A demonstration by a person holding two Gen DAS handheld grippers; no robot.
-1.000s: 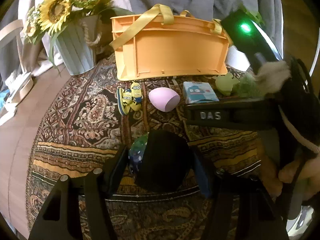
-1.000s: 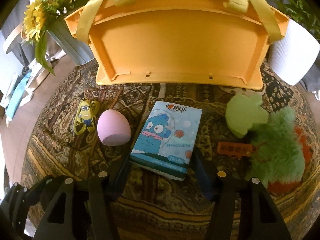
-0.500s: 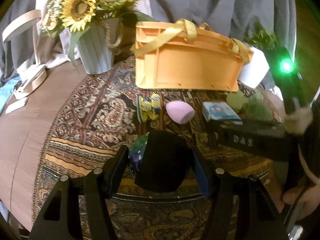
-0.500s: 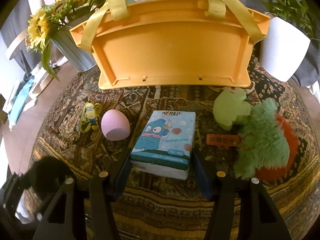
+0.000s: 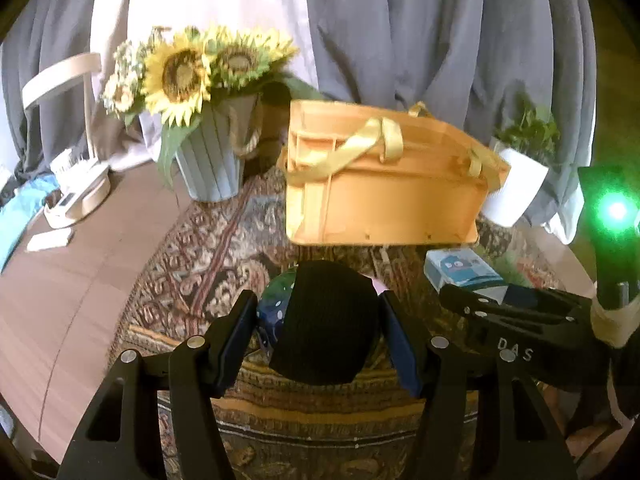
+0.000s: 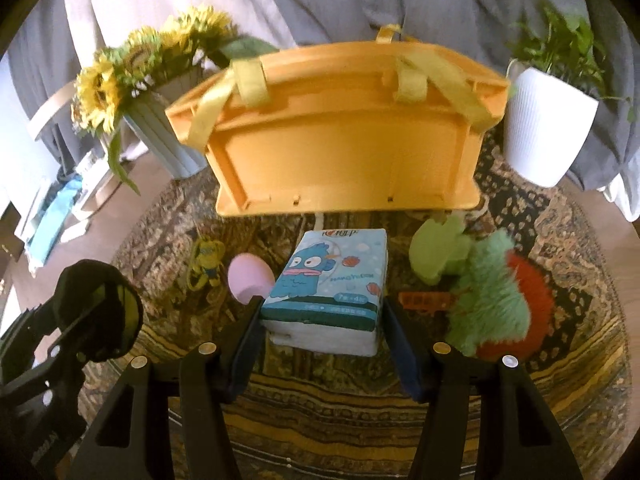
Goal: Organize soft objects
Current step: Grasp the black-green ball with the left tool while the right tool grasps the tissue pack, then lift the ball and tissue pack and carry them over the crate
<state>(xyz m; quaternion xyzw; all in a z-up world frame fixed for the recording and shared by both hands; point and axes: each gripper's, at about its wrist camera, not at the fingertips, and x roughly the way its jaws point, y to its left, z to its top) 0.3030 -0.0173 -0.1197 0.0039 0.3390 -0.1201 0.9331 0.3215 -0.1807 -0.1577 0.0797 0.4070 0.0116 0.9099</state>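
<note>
My left gripper (image 5: 320, 332) is shut on a black soft ball-like object (image 5: 326, 322) with a blue-green dotted side, held above the patterned cloth; it also shows in the right wrist view (image 6: 98, 312). My right gripper (image 6: 320, 336) is shut on a blue cartoon tissue pack (image 6: 332, 280), lifted in front of the orange basket (image 6: 344, 136). On the cloth lie a pink egg-shaped sponge (image 6: 250, 278), a yellow minion toy (image 6: 206, 262), a light green soft shape (image 6: 438, 248) and a fluffy green and red plush (image 6: 494, 300).
The orange basket (image 5: 384, 196) with yellow straps stands at the back of the cloth. A grey vase of sunflowers (image 5: 208, 160) is left of it, a white plant pot (image 6: 546, 128) right. An orange tag (image 6: 426, 300) lies by the plush. Bare wooden table (image 5: 60, 288) lies to the left.
Both grippers have risen and tilted up toward the basket, each carrying its object. The tissue pack has left the cloth. The left gripper now hides most of the pink sponge and the minion.
</note>
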